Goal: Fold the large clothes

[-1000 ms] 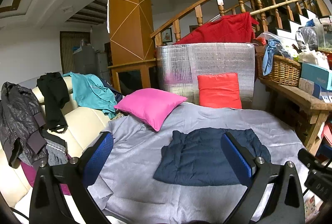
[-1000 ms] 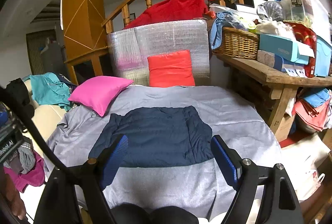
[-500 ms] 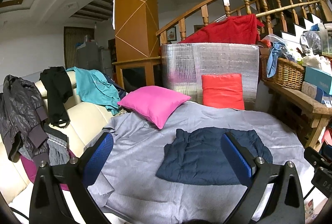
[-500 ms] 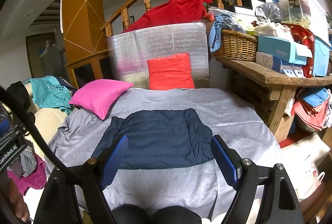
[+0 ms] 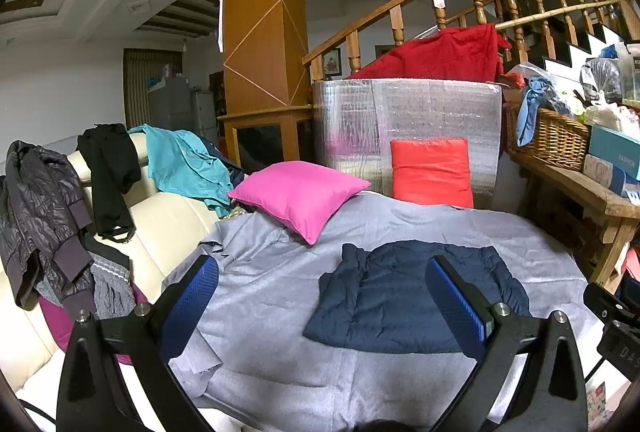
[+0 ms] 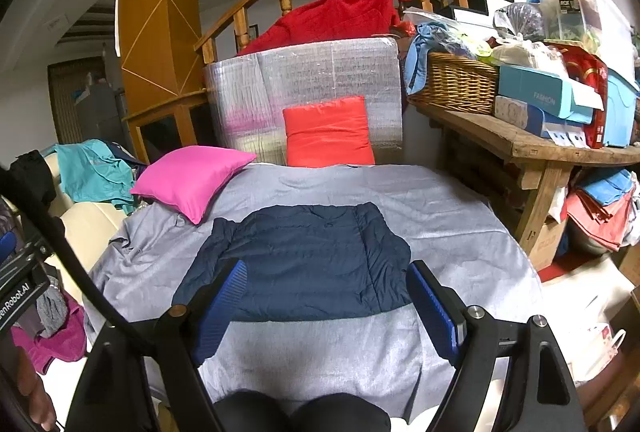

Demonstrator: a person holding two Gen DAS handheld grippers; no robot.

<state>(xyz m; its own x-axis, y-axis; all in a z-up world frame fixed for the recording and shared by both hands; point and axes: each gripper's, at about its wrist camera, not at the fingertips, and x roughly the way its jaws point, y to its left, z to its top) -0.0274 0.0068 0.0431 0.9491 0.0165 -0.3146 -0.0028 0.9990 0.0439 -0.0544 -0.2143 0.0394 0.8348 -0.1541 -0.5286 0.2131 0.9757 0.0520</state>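
At far left a cream padded sofa (image 5: 160,220) with a smooth, leather-like skin carries a shiny black jacket (image 5: 36,208), a limp black garment (image 5: 110,176) and a crumpled teal shirt (image 5: 180,162). Next to it, a square pink cushion (image 5: 298,192) with a satin sheen rests tilted on the far left corner of the grey cloth (image 5: 260,292), a matte woven sheet, lightly wrinkled, spread over the work surface. Behind stands a silver, bubble-textured foil panel (image 5: 420,112) with a rectangular orange-red cushion (image 5: 432,172) leaning upright against it and a red quilted blanket (image 5: 440,56) draped on top. Further right, a rough wooden bench (image 6: 520,140) bears a woven wicker basket (image 6: 456,84) and cardboard boxes.

The navy jacket (image 6: 304,260), puffy and quilted in horizontal rows, lies flat and folded into a rough rectangle in the middle of the grey cloth.

The left gripper (image 5: 322,296) has its 2 blue ribbed pads spread wide, gripping nothing and touching nothing; in its view the jacket lies beyond, toward the right pad and partly hidden by it. The right gripper (image 6: 326,300) is likewise spread wide and empty; the jacket sits centred between and beyond its 2 fingers, its near hem crossing the gap between them, with no contact visible.
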